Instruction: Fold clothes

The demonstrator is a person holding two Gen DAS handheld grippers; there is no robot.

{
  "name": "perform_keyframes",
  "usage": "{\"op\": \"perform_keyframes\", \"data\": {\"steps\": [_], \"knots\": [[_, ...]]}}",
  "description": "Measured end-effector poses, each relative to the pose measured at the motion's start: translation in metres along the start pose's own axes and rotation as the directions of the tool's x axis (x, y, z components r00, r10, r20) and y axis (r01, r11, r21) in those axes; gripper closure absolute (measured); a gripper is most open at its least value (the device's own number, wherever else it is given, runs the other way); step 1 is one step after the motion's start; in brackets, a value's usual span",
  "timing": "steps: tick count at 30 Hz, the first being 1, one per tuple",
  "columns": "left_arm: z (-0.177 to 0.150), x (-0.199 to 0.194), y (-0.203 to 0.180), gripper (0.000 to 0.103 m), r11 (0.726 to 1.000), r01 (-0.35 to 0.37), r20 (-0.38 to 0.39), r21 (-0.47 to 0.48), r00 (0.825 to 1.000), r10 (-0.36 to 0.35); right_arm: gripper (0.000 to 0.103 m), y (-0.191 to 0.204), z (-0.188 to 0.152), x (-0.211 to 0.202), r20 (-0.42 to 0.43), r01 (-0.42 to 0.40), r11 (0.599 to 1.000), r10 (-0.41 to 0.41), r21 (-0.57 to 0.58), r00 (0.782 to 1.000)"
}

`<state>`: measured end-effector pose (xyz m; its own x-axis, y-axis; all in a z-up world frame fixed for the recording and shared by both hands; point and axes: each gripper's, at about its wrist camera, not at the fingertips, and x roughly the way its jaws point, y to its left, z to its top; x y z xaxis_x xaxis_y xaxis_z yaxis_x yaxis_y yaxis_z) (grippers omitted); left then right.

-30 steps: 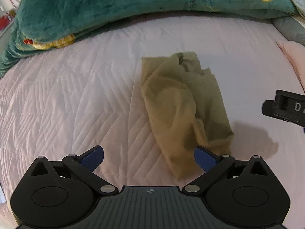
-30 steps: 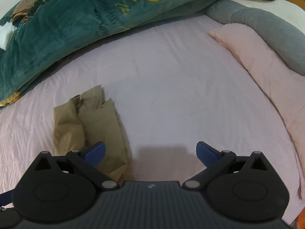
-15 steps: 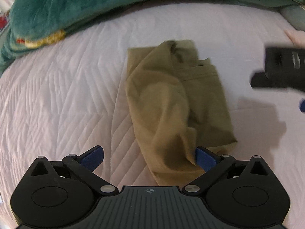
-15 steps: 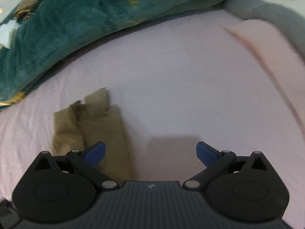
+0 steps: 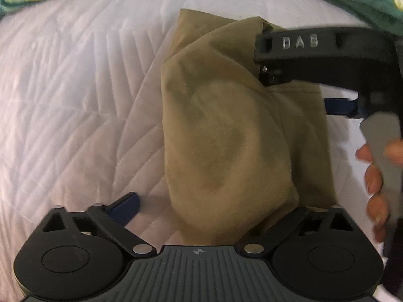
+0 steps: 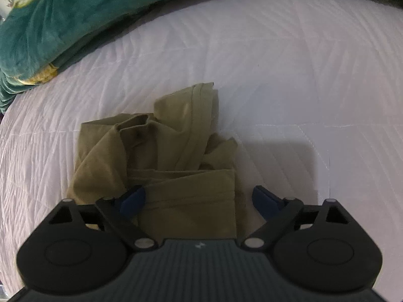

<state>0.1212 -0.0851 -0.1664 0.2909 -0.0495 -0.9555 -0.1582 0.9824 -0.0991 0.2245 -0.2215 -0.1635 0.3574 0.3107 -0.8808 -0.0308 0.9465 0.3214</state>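
An olive-tan garment (image 5: 226,136) lies bunched and roughly folded on the pale quilted bed cover (image 5: 75,88). My left gripper (image 5: 201,209) is open, low over the garment's near end; cloth lies between the fingers and hides the right fingertip. My right gripper (image 6: 199,198) is open with the garment's (image 6: 161,151) near edge between its blue fingertips. In the left wrist view the right gripper's black body (image 5: 314,55) reaches in from the right over the garment's far end.
A dark green plush blanket (image 6: 63,20) with yellow patterns lies piled along the far side of the bed. The person's hand (image 5: 377,176) holds the right gripper's grey handle at the right edge of the left wrist view.
Both grippers have moved in close to the garment. The right gripper swung left over its far end. The left gripper dropped onto its near end. Both stay open.
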Motion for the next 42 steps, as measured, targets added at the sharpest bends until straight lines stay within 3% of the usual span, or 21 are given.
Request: {"op": "perform_keyframes", "data": {"steps": [1, 2, 4, 6, 13, 19, 27, 30, 32, 35, 37, 42], "knots": [[0.001, -0.001, 0.000, 0.022, 1.000, 0.021, 0.001, 0.002, 1.000, -0.021, 0.034, 0.001, -0.002, -0.001, 0.006, -0.012, 1.000, 0.012, -0.002, 1.000], [0.001, -0.003, -0.002, 0.028, 0.999, 0.035, 0.007, 0.024, 0.999, -0.035, 0.040, 0.003, -0.003, -0.003, 0.011, -0.024, 1.000, 0.024, -0.004, 1.000], [0.001, -0.008, -0.009, 0.053, 0.995, 0.070, 0.021, 0.067, 0.997, -0.072, 0.065, 0.014, -0.005, -0.009, 0.013, -0.031, 0.999, 0.031, -0.021, 0.999], [0.001, -0.011, -0.016, 0.061, 0.993, 0.058, 0.030, 0.098, 0.998, -0.061, 0.076, 0.026, -0.007, -0.015, 0.023, 0.000, 0.998, 0.002, -0.057, 1.000], [0.002, -0.023, -0.001, 0.077, 0.993, 0.067, 0.030, 0.098, 0.997, -0.070, 0.082, 0.036, -0.010, -0.024, 0.046, 0.065, 0.997, -0.064, -0.028, 0.997], [-0.014, -0.054, 0.033, 0.084, 0.995, 0.027, 0.038, 0.092, 0.999, -0.031, 0.085, 0.065, -0.033, -0.048, 0.050, 0.031, 0.999, -0.032, 0.016, 0.998], [-0.055, -0.111, 0.113, 0.085, 0.995, -0.057, 0.066, 0.084, 0.996, 0.051, 0.087, 0.143, -0.087, -0.082, 0.047, -0.065, 0.998, 0.065, 0.006, 0.997], [-0.061, -0.111, 0.139, 0.083, 0.987, -0.118, 0.109, 0.105, 0.988, 0.107, 0.088, 0.173, -0.101, -0.072, 0.075, -0.064, 0.998, 0.064, -0.006, 0.995], [-0.063, -0.096, 0.151, 0.074, 0.980, -0.133, 0.100, 0.150, 0.988, 0.119, 0.086, 0.184, -0.108, -0.059, 0.081, -0.029, 1.000, 0.029, -0.002, 0.996], [-0.063, -0.090, 0.180, 0.070, 0.973, -0.147, 0.049, 0.178, 0.989, 0.141, 0.076, 0.183, -0.117, -0.042, 0.022, 0.016, 0.999, -0.017, 0.042, 1.000], [-0.065, -0.100, 0.188, 0.056, 0.971, -0.155, 0.062, 0.179, 0.987, 0.146, 0.058, 0.169, -0.122, -0.047, -0.007, 0.039, 0.995, -0.039, 0.089, 0.999], [-0.077, -0.135, 0.184, 0.044, 0.959, -0.162, 0.117, 0.231, 0.984, 0.138, 0.052, 0.142, -0.125, -0.076, 0.001, 0.062, 0.983, -0.063, 0.174, 0.998]]}}
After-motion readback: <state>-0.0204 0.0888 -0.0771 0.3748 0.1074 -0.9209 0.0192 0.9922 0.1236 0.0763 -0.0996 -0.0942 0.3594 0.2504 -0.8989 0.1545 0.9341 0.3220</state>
